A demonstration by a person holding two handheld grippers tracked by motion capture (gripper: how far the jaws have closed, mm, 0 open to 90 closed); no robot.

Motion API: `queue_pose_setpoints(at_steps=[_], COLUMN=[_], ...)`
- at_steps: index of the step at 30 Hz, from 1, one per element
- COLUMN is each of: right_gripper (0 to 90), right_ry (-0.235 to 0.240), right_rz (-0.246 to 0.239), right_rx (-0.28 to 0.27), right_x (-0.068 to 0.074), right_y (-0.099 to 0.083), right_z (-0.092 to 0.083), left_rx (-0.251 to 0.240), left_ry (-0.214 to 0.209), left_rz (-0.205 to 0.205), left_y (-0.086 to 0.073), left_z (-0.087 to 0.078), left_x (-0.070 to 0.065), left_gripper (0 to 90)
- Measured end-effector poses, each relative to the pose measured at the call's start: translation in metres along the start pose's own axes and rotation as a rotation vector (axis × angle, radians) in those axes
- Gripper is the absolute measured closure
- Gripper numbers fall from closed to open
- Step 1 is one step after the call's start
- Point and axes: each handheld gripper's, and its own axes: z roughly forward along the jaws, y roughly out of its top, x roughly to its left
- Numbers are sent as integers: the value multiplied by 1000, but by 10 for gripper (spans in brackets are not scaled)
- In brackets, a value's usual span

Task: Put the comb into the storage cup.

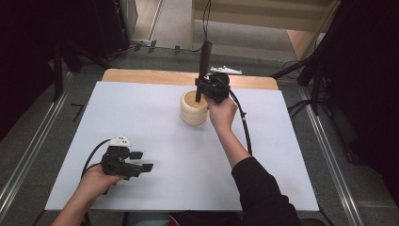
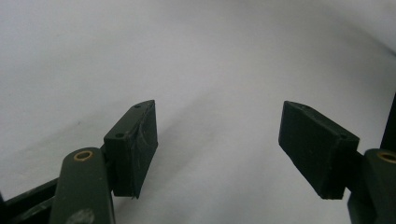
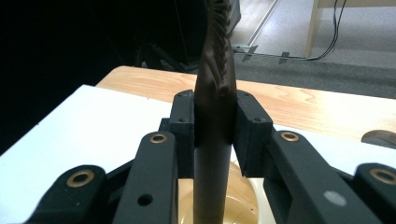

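High view: the right gripper (image 1: 203, 86) pinches a dark upright pestle (image 1: 204, 66) whose lower end stands inside the cream ribbed mortar (image 1: 193, 108), set toward the far middle of the white table cover (image 1: 155, 188); a sideways pull on the pestle would probably lever against the mortar's rim and tip or slide the bowl toward the wooden far edge (image 1: 141, 75), which lies near. Open cover surrounds the mortar to the left, right and near side, while the left gripper (image 1: 143, 161) rests low by the near-left corner, well apart. Left gripper view: the jaws of the left gripper (image 2: 219, 149) stand spread with nothing between them, over bare white surface, so this side offers free room. Right gripper view: the pads of the right gripper (image 3: 214, 135) press on both flanks of the pestle (image 3: 213, 186) below its ridged upper part, with the mortar (image 3: 245, 200) beneath; the smooth shaft could slip downward through the grip if pressure eases.
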Motion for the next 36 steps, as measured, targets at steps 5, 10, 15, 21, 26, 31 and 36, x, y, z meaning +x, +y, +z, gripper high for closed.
queue_pose_setpoints(at_steps=[5, 10, 15, 21, 26, 31, 36], right_gripper=[697, 697, 696, 696, 696, 696, 695], right_ry=[-1, -3, -1, 2, 6, 10, 11], right_rz=[-4, 4, -3, -1, 5, 13, 6], right_rx=[0, 10, 21, 22, 31, 43, 45], right_x=[-1, -3, -3, -4, -5, -6, -6], right_y=[-5, -12, -17, -23, -28, -33, -36], right_z=[2, 5, 7, 11, 13, 14, 16], left_rx=[0, 0, 1, 1, 2, 4, 5], left_ry=[0, 0, 1, 1, 1, 0, -3], left_rz=[0, 0, 2, 2, 3, 3, 4], left_y=[0, 0, 0, 0, 0, 0, 0], left_z=[0, 0, 1, 1, 1, 1, 1], left_x=[0, 0, 0, 0, 0, 0, 0], left_gripper=[291, 291, 291, 291, 291, 291, 291])
